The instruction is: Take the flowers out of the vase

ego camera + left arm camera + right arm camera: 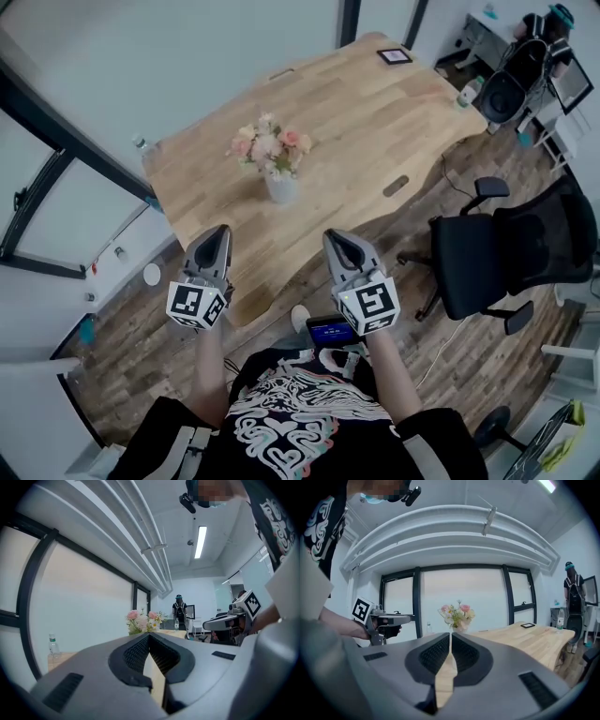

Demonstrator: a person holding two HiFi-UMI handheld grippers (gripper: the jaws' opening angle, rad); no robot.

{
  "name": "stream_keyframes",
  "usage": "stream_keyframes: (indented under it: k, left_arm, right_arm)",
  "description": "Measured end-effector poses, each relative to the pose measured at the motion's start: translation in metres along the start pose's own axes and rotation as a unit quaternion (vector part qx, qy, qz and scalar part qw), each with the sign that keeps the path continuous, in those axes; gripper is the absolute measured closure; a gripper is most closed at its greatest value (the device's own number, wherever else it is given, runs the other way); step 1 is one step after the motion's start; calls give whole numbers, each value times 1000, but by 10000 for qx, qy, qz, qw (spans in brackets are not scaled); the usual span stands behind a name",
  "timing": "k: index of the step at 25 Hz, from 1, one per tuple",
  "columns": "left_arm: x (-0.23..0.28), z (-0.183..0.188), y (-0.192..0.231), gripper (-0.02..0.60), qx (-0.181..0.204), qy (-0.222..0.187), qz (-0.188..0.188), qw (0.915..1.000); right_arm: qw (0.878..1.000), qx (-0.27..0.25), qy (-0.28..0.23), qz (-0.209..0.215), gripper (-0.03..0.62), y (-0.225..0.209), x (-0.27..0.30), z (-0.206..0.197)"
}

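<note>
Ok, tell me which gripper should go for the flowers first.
Right, narrowly. The left gripper and right gripper are both shut, empty, short of the vase; the right looks slightly nearer, flowers dead ahead.

Wooden table (375,122) with vase (280,190)

Two hand-held grippers (222,230) (331,235), one vase (280,190), one flower bunch (269,146), one table (375,112)

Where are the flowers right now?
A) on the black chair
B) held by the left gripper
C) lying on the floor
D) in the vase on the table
D: the flowers stand in the vase on the wooden table, with nothing touching them.
</note>
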State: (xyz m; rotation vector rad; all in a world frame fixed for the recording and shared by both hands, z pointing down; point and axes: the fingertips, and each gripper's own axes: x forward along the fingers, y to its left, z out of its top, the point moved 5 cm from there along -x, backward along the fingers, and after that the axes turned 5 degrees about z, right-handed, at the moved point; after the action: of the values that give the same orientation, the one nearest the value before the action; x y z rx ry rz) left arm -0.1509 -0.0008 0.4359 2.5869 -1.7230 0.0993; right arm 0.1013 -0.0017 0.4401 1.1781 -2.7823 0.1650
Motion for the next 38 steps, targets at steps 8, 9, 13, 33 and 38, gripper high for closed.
stream_keyframes:
  k: [8,9,13,33,38]
  left_arm:
    - [31,0,16,580,-54,47,-81,9999]
    - [36,0,18,580,-27,56,-112,9999]
    - [51,2,27,580,75,110,-151,9998]
    - [113,-18,50,580,221,286,-323,9988]
    - [123,-29,50,578,104,362,-451,9983]
  right_arm:
    - [10000,13,19,49,589,-17,25,0]
    - [10000,36,-22,46,589,-21,30,1]
    - [9999,64,-7,100,589,-28,50,1]
    - [9989,167,154,407,588,-63,110,-15]
    - [9980,171,258,550,588,-76,128,-19]
